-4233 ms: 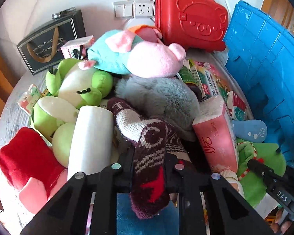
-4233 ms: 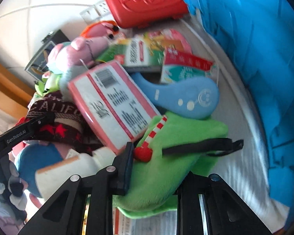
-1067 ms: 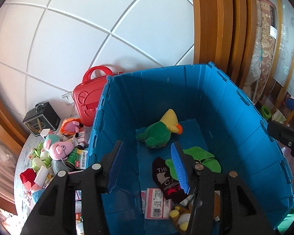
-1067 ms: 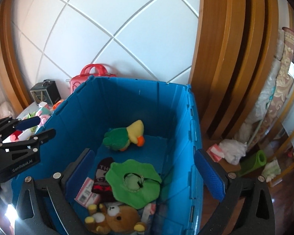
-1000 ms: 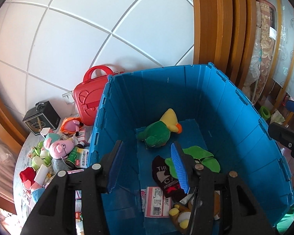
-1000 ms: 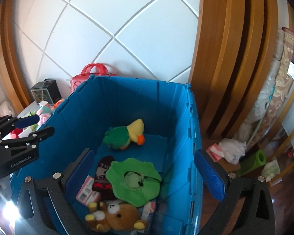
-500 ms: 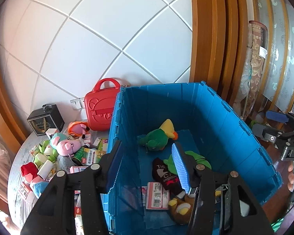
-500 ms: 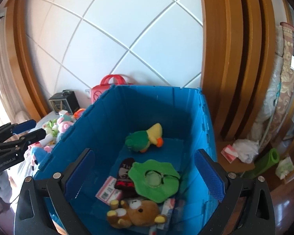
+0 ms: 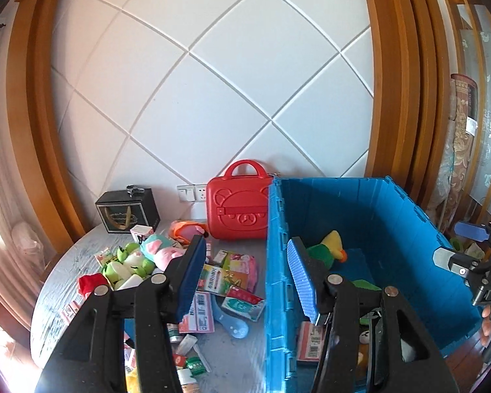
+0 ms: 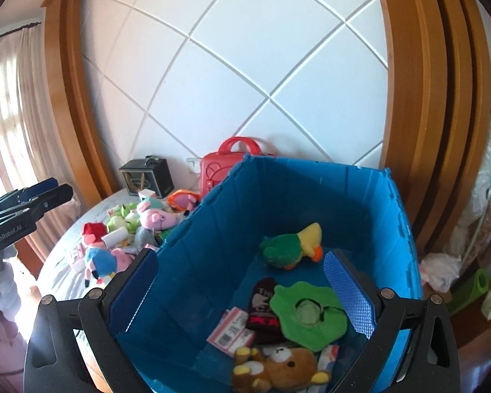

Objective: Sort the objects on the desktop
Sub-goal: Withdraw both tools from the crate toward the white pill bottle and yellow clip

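My 2 grippers, left and right, hang spread, empty; bin holds 2 plush toys, 1 at 12 o'clock.

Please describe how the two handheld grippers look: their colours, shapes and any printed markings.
Both are black plastic frames with silver screws and two flat fingers faced with ribbed blue pads. In the right wrist view the left gripper shows the white lettering "GenRobot.AI". In the left wrist view the right gripper shows white letters "DAS", cut off at the picture's edge, and a grey metal part. No cables or sleeves are visible.
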A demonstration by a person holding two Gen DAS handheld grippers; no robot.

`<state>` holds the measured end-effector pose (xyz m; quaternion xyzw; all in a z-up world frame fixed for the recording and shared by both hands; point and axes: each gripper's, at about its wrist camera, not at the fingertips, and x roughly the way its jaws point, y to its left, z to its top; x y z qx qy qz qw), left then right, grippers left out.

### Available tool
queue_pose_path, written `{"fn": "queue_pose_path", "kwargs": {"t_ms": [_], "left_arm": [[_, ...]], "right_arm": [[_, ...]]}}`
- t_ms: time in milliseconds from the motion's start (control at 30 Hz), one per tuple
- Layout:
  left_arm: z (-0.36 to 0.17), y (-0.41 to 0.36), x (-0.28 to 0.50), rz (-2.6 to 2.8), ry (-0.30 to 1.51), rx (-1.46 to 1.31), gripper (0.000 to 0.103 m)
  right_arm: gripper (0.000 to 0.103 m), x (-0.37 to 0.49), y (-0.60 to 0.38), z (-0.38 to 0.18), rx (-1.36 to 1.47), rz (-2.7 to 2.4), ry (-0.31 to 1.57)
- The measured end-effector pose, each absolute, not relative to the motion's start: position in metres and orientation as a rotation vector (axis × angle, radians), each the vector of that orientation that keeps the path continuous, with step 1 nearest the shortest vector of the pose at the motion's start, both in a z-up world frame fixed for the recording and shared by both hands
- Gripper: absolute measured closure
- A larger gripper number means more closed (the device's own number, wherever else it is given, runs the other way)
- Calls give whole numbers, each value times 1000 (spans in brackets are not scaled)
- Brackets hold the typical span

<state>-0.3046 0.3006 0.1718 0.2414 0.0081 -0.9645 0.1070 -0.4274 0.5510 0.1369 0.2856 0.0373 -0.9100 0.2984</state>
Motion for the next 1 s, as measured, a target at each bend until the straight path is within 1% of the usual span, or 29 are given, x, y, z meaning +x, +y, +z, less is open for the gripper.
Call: {"fn": "queue_pose_path", "kwargs": {"t_ms": [267, 433, 567, 733, 867, 1000], "left_arm": [[148, 207, -271, -2906, 51, 737, 52], [134, 128, -238, -2922, 34, 712, 52], [119, 70, -218, -2902, 56, 696, 52], [79, 16, -205, -2859, 143, 761, 52], [39, -16, -198, -2772, 174, 825, 52], [-9, -37, -193, -2696, 235, 940, 52]], "right_arm": [[0, -387, 460, 138, 763, -2455, 130], [0, -356, 387, 128, 778, -2451, 89], [0, -333, 333, 110, 807, -2447, 41], [0, -309, 289, 78, 871, -2461, 40], [0, -302, 268, 47, 922, -2471, 62], [0, -303, 248, 5, 993, -2457, 131]]}}
